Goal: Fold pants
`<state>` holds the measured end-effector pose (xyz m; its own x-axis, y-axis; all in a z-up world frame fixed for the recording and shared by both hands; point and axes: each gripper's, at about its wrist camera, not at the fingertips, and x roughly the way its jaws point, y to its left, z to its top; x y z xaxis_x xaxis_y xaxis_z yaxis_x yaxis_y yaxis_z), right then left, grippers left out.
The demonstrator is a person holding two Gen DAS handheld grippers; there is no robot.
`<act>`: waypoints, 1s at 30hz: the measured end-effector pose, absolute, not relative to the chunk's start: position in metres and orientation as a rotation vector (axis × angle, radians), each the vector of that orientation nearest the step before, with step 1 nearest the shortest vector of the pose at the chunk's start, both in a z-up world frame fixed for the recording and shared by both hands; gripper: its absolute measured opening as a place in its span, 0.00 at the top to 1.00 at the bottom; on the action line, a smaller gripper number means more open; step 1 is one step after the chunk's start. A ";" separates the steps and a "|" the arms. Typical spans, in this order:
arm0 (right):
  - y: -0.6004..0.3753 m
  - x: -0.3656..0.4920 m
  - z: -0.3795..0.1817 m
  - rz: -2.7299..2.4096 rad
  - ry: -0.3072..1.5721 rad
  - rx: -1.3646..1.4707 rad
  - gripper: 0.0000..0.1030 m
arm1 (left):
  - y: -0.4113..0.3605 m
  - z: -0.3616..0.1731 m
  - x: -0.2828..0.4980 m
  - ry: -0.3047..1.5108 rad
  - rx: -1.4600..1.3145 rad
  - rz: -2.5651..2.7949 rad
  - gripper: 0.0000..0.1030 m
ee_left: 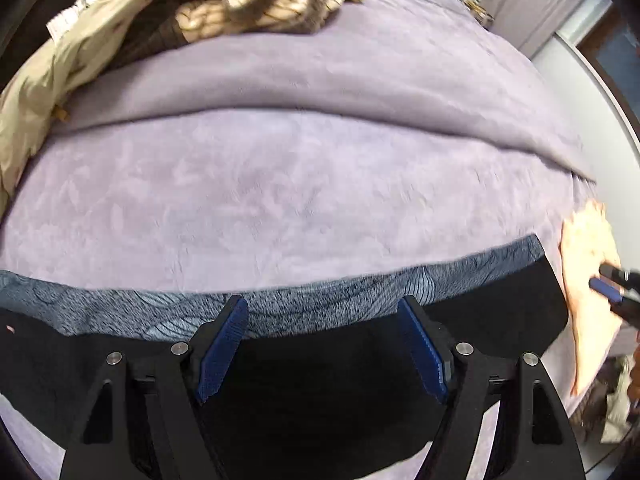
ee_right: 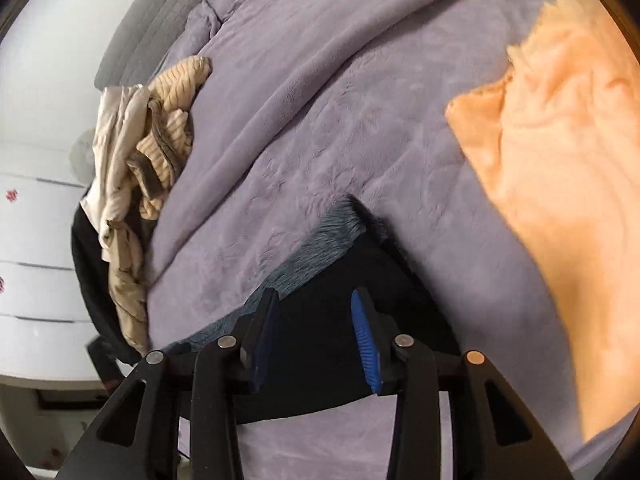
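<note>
Currently: pants [ee_left: 312,376], lower frame, dark, soft, limp; best held at fleecy edge. Left gripper [ee_left: 322,316] wide open, empty. Right gripper [ee_right: 316,312] likewise.

Bedspread [ee_left: 304,184] is a soft lavender with a faint leafy embossed pattern. The pants [ee_left: 320,392] are black outside, but the turned-out lining [ee_left: 304,304] is fuzzy blue-grey with dark wavy lines (kinda feather-like). Gripper pads [ee_left: 222,346] are bright blue on black frames. Over on the right there's a peach-orange fleece cloth [ee_right: 568,184]. Far left pile: a cream ribbed knit with brown-grey trim [ee_right: 168,128] and a khaki-beige garment [ee_left: 44,92].
</note>
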<state>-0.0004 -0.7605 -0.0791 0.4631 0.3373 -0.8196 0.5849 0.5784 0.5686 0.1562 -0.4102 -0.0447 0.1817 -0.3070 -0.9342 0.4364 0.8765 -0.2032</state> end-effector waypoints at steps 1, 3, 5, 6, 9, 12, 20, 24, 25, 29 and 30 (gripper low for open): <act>-0.761 -0.004 -0.080 -0.188 1.133 0.988 0.54 | -0.407 -0.043 0.157 1.283 0.118 -0.515 0.24; -0.758 -0.024 -0.092 -0.232 1.161 1.005 0.54 | -0.396 -0.045 0.154 1.291 0.133 -0.468 0.24; -0.756 -0.051 -0.108 -0.266 1.154 1.088 0.54 | -0.381 -0.051 0.146 1.313 0.141 -0.419 0.24; -0.753 -0.063 -0.115 -0.263 1.145 1.134 0.54 | -0.372 -0.056 0.141 1.330 0.142 -0.390 0.24; -0.743 -0.075 -0.136 -0.207 1.110 1.281 0.54 | -0.347 -0.069 0.126 1.378 0.143 -0.319 0.24; -0.732 -0.064 -0.155 -0.169 1.126 1.328 0.54 | -0.331 -0.081 0.115 1.418 0.151 -0.272 0.24; -0.715 -0.060 -0.153 -0.117 1.098 1.357 0.92 | -0.316 -0.104 0.090 1.442 0.228 -0.265 0.24; -0.713 -0.064 -0.175 -0.122 1.213 1.322 0.92 | -0.310 -0.119 0.073 1.424 0.291 -0.259 0.16; -0.713 -0.067 -0.178 -0.117 1.215 1.354 0.91 | -0.309 -0.117 0.073 1.428 0.295 -0.256 0.16; -0.718 -0.078 -0.145 -0.128 1.187 1.305 0.83 | -0.317 -0.093 0.080 1.396 0.264 -0.268 0.16; -0.719 -0.078 -0.130 -0.111 1.144 1.271 0.83 | -0.321 -0.086 0.081 1.373 0.263 -0.282 0.16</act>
<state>-0.0777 -0.7191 -0.1301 0.4857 0.5018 -0.7157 0.6297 0.3670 0.6847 0.0815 -0.3205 -0.0862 0.1731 -0.0438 -0.9839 0.3472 0.9376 0.0193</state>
